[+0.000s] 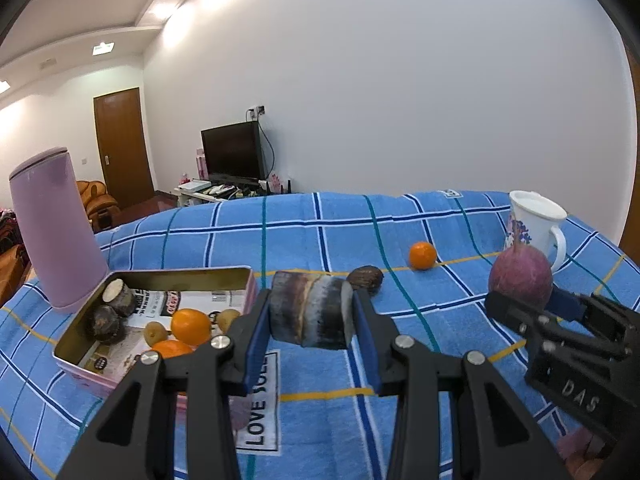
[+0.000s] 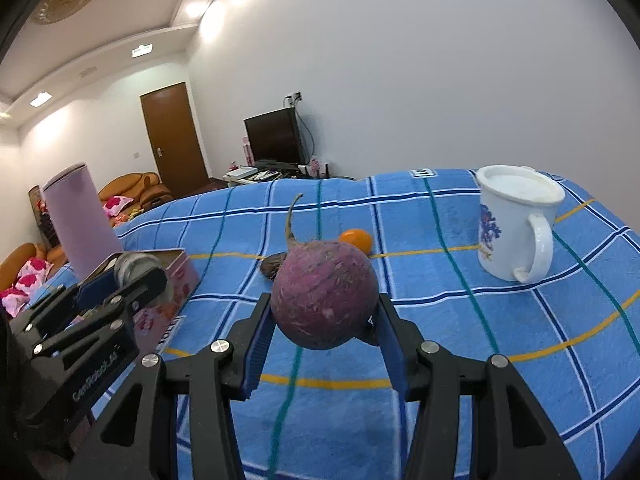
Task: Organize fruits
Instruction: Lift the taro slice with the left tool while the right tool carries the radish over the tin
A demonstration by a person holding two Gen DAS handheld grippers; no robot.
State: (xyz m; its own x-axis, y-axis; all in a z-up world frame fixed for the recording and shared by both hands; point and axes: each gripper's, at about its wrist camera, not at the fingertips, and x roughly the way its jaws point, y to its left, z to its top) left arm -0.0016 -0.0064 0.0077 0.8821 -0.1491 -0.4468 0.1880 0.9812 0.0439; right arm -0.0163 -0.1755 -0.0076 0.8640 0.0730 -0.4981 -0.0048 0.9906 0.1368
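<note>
The tin [image 1: 240, 276] is partly hidden behind the left gripper [image 1: 310, 322]. A dark fruit [image 2: 272, 266] is half hidden behind the radish [image 2: 324, 296]. Both grippers' bodies are cut off by the bottom edge.

The left black plastic claw [image 1: 312, 320] is showing blue ribbed pads and silver round screws at lower centre; the right black claw [image 2: 324, 320] is matching, white lettering marking both bodies.

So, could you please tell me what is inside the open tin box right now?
The tin box holds two brownish cut root pieces, two oranges and two small tan fruits on printed paper. The left gripper covers its near corner.
</note>
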